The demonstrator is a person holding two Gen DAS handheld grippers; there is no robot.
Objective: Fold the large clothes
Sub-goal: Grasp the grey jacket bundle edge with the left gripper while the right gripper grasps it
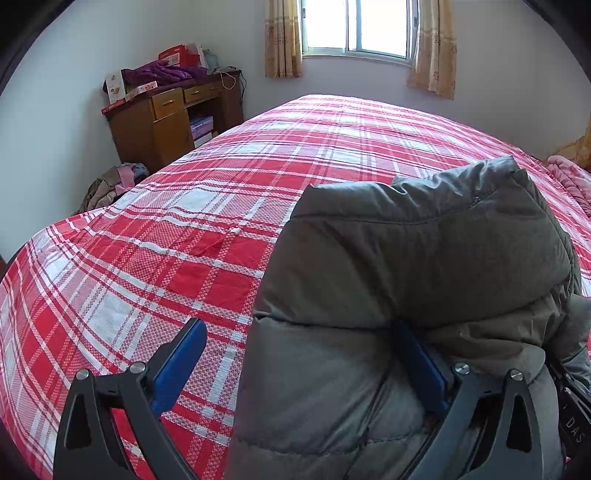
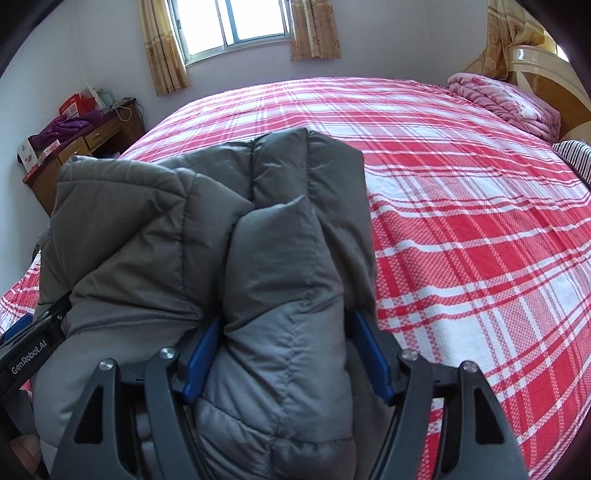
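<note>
Grey quilted fabric fills the near part of both views: a puffy jacket (image 2: 207, 236), folded into a thick bundle, lies on the bed (image 1: 155, 266), close to its near edge. The bed wears a red and white checked sheet, bare beyond the jacket out to the far side under the window (image 1: 354, 26).

The left gripper (image 1: 299, 369) stands wide open at the jacket's left edge. Its left blue pad (image 1: 177, 369) is over the sheet, clear of the cloth. The right pad (image 1: 421, 365) is tucked in a crease under a fold of the jacket, and a bulge of cloth sits between the fingers without being pinched.

The right gripper (image 2: 286, 350) straddles a rolled fold of the jacket. Both blue pads lie along the sides of that fold; whether they press on it or merely lie beside it I cannot tell.

Left of the bed stands a wooden desk (image 1: 166, 122) with purple clothing and boxes on it. A pink blanket (image 2: 506, 103) lies at the right end of the bed, by the headboard (image 2: 543, 70).
</note>
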